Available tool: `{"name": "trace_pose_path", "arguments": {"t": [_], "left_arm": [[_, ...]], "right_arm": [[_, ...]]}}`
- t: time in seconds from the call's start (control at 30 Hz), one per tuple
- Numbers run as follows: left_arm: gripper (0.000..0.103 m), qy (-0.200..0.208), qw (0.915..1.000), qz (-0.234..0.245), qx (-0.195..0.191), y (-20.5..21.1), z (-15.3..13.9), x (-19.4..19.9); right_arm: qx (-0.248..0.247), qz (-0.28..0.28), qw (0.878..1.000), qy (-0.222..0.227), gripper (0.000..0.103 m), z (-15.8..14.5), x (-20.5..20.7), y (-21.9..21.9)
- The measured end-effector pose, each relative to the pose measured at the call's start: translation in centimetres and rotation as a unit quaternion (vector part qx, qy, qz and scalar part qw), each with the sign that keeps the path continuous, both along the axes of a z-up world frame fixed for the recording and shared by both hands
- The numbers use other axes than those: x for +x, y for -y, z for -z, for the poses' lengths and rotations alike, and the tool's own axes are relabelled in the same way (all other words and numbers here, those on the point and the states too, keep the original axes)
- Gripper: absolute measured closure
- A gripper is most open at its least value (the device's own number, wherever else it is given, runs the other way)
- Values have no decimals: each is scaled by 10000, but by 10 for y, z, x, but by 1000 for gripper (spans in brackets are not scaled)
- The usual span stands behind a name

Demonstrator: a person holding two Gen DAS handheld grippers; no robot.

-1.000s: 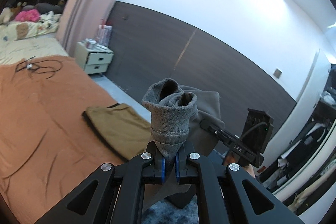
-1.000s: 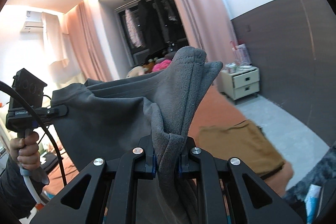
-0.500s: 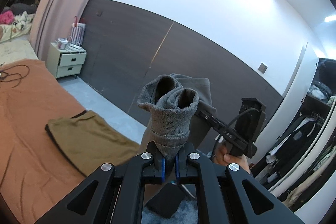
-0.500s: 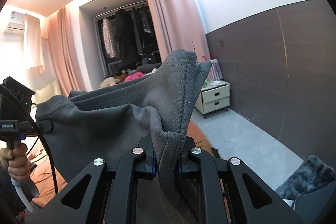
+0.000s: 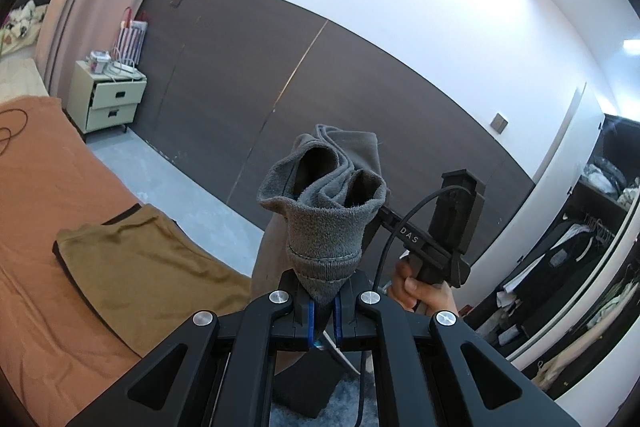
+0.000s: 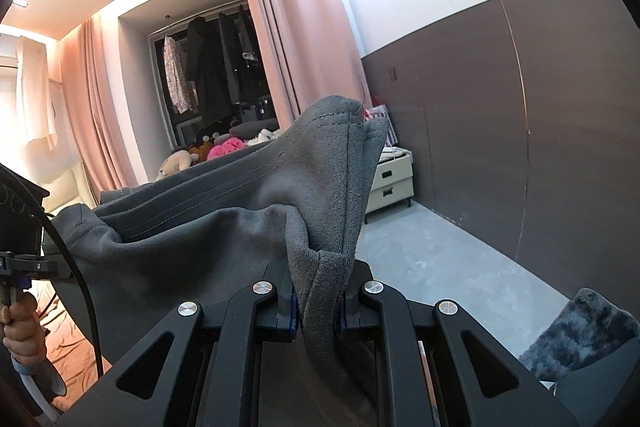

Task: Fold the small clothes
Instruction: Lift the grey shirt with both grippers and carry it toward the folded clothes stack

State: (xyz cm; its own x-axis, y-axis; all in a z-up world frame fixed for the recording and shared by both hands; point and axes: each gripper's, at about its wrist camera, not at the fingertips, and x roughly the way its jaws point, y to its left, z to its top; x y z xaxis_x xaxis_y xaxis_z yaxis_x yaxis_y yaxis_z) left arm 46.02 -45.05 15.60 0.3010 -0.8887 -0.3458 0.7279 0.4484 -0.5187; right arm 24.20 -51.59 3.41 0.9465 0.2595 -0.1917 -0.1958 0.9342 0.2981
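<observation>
**Grey garment held aloft between both grippers**

Left wrist view: a bunched corner of the grey garment (image 5: pixel 326 223) is pinched between the fingers of the left gripper (image 5: pixel 325 307), pressed together on the cloth. Compared with a second ago, the view is swung away from the bed (image 5: pixel 36 211): the folded brown garment (image 5: pixel 148 275) is now seen further left and the nightstand (image 5: pixel 106 103) nearer. The right hand (image 5: pixel 424 293) is seen gripping its handle just beyond the cloth, more exposed than before.

Right wrist view: another corner of the garment (image 6: pixel 320 211) is clamped in the right gripper (image 6: pixel 318 303). The cloth is stretched leftward to the left hand (image 6: pixel 22 335), now lower at the edge.
</observation>
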Motion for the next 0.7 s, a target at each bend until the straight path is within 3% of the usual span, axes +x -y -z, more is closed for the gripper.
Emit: {"name": "trace_pose_path", "arguments": {"t": [0.43, 0.7], "left_arm": [[97, -338, 9986, -404, 71, -15, 25, 83], [97, -697, 9949, -717, 156, -30, 61, 141]], "right_arm": [[-81, -94, 9990, -427, 93, 2, 65, -112], [-266, -209, 9960, -829, 93, 8, 104, -176]]}}
